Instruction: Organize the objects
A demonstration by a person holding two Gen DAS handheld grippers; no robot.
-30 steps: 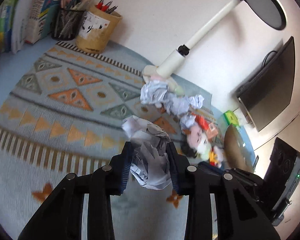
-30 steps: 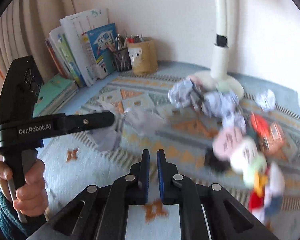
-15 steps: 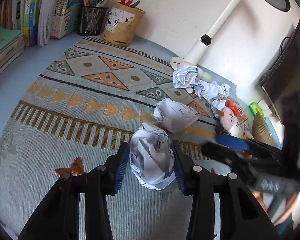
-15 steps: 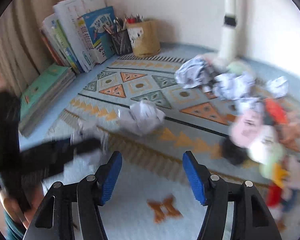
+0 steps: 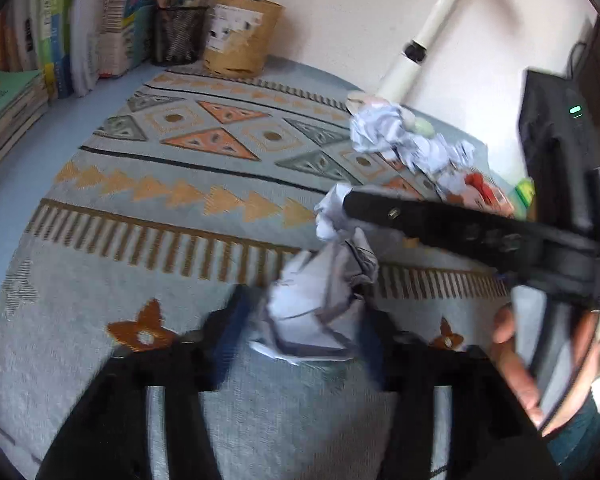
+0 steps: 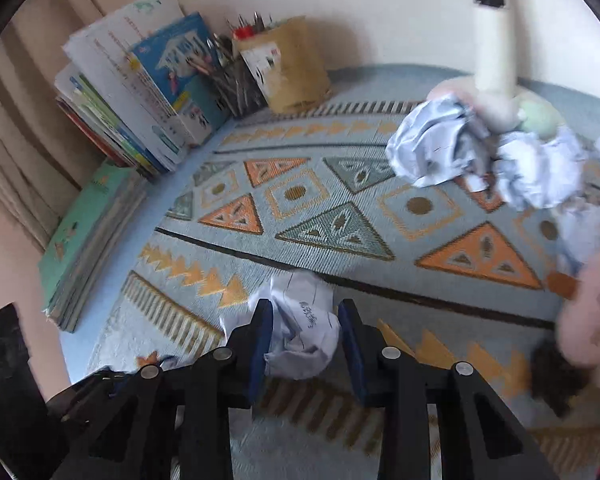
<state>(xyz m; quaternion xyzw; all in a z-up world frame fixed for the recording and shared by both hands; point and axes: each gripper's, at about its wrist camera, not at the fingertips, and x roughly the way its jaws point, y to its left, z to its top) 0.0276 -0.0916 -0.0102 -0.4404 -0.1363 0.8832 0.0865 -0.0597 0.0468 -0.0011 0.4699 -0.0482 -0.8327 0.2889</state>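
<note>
A: Left wrist view first. The left gripper [image 5: 304, 332] pinches a crumpled paper ball [image 5: 320, 312] between its blue pads, low over the patterned mat [image 5: 180, 216]. Blurry, pad edges smeared.

B: What's in the way?

A: The right gripper's black arm [image 5: 460, 228] crosses from the right, its tip on a second paper wad [image 5: 332, 212] just behind the held one. A hand [image 5: 520, 364] grips its handle, cut off at the edge. Far side: more crumpled papers [image 5: 404, 140] by a white lamp post [image 5: 416, 52], a tan pen holder [image 5: 240, 36], a mesh pen cup [image 5: 178, 34], books [image 5: 60, 28] standing at left. Red things past the papers, too blurred to name.

B: Right wrist view?

A: The right gripper [image 6: 306, 340] has its jaws closing around a paper ball with writing [image 6: 304, 320]; the ball sits between the pads on the mat and they seem to touch it, firm squeeze unclear. This view shows a green book stack [image 6: 88, 240] lying flat and a pink plush [image 6: 596, 320] at right, smeared. The left gripper is only a dark bit at bottom left, its paper hidden.
</note>
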